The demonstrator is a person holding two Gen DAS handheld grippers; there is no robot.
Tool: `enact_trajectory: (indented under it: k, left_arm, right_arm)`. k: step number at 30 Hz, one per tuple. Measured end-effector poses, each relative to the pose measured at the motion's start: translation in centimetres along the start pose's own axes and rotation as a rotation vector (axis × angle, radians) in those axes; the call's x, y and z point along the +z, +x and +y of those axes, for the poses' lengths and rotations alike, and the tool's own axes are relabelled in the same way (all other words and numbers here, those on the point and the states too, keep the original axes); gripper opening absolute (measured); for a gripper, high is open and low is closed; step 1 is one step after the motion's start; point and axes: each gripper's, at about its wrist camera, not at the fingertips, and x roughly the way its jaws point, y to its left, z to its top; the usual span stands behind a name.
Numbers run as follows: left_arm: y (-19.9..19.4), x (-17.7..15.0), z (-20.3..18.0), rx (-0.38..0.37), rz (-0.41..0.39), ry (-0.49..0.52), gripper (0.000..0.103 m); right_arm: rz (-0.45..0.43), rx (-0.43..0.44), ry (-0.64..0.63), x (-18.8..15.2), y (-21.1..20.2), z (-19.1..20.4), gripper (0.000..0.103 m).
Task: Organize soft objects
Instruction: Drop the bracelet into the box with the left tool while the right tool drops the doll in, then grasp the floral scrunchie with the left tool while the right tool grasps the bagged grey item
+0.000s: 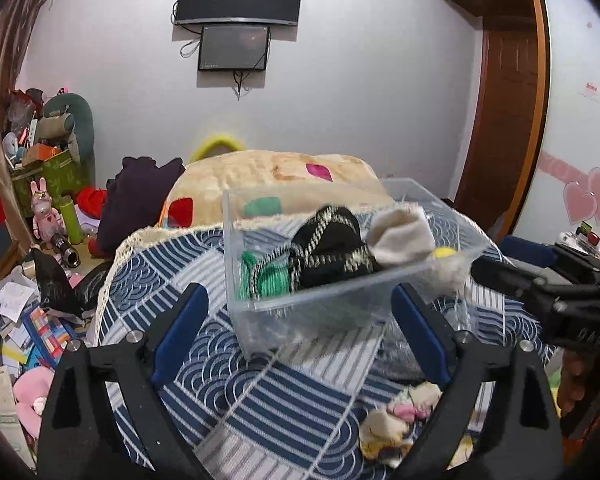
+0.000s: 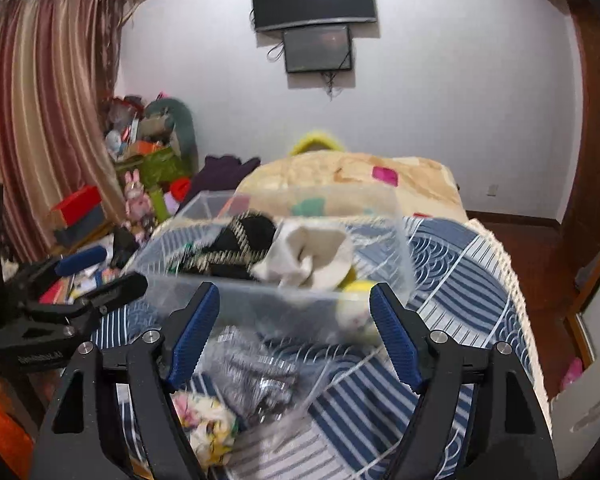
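Observation:
A clear plastic bin (image 1: 320,300) stands on a bed with a blue-and-white patterned cover (image 1: 228,392). It holds a black cloth with gold trim (image 1: 328,248), a green item (image 1: 268,276), a cream cloth (image 1: 402,236) and a yellow ball (image 1: 444,254). My left gripper (image 1: 300,344) is open just in front of the bin. My right gripper (image 2: 296,332) is open at the bin's (image 2: 260,300) near wall. A small floral cloth (image 1: 392,424) lies on the cover near the grippers; it also shows in the right wrist view (image 2: 206,424). A crumpled clear bag (image 2: 260,372) lies beside it.
A beige blanket (image 1: 284,176) is piled behind the bin. Toys, boxes and papers (image 1: 40,240) clutter the floor at the left. A wooden door (image 1: 504,120) and wardrobe stand at the right. The bed's edge (image 2: 512,280) drops to a wood floor.

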Motion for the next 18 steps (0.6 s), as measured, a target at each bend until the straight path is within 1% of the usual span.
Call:
enact_trajectory:
  k: [2,7,10,13,15,17,18]
  left_arm:
    - [0.0,-0.8,0.0,-0.010,0.025,0.008,0.095]
    - [0.4,-3.1,0.1,-0.023,0.103,0.018,0.095]
    - [0.7,-4.4,0.1,-0.035,0.134,0.009,0.095]
    - [1.1,-5.1,-0.4,-0.098,0.169,-0.015,0.095]
    - [1.3,-5.4,-1.0,-0.126,0.183,-0.009,0.095]
    - [1.3,-5.7,-1.7,-0.128,0.181,0.016,0.092]
    - [1.4,-5.9,-2.1,-0.130,0.182,0.029,0.090]
  right_arm:
    - [0.024,-0.004,-0.008,-0.8,0.4,0.3,0.075]
    - [0.109,0.019,-0.003,-2.9,2.5,1.0,0.075]
    - [0.141,-0.007,-0.015,-3.7,3.6,1.2,0.075]
    - [0.170,0.017,0.012,-4.1,4.4,0.8,0.075]
    - [0.194,0.042,0.033,-4.3,5.0,0.4,0.074]
    - [0.197,0.036,0.026,-4.6,5.0,0.5,0.065]
    - [0.195,0.028,0.016,-4.7,5.0,0.5,0.057]
